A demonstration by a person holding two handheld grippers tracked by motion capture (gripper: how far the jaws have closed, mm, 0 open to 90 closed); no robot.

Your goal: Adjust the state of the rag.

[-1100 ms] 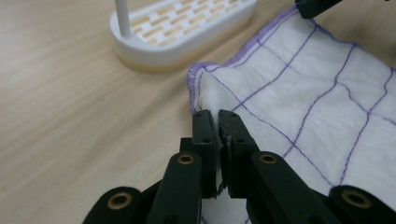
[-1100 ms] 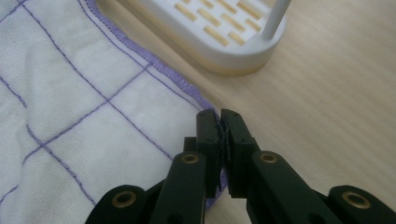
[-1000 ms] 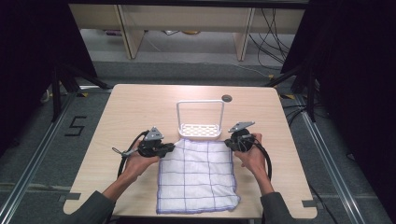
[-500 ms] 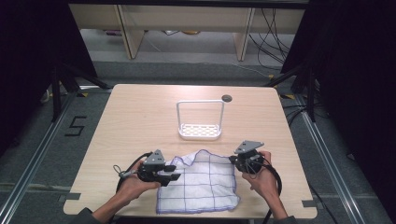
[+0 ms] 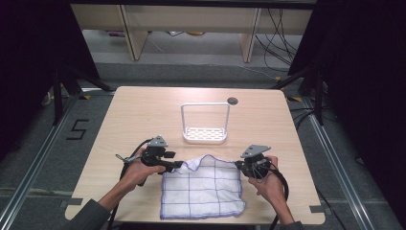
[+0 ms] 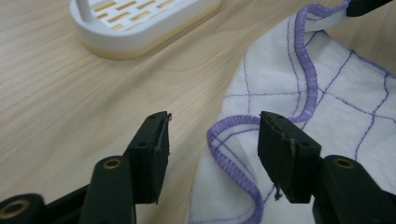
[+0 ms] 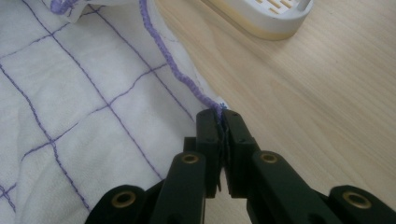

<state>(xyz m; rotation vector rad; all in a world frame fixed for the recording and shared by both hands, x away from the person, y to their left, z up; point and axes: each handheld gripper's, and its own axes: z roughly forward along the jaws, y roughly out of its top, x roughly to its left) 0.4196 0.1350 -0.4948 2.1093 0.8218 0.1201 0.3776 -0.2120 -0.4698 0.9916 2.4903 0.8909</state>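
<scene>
A black numeral "5" point(image 5: 78, 129) is marked on the grey floor point(image 5: 43, 158) left of the table.

Lab/test rig – black curtains point(image 5: 28, 72), floor rails point(image 5: 33, 163), loose cables point(image 5: 282, 28), taped "5" point(image 5: 76, 129).

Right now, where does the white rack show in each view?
High view: the rack stands mid-table, beyond the cloth.
Left gripper view: its base sits top left, left of the cloth's purple hem.
Right gripper view: its base sits at the top edge, right of centre.
Shared landmark: the cloth's purple hem, near the rack in all three.
</scene>
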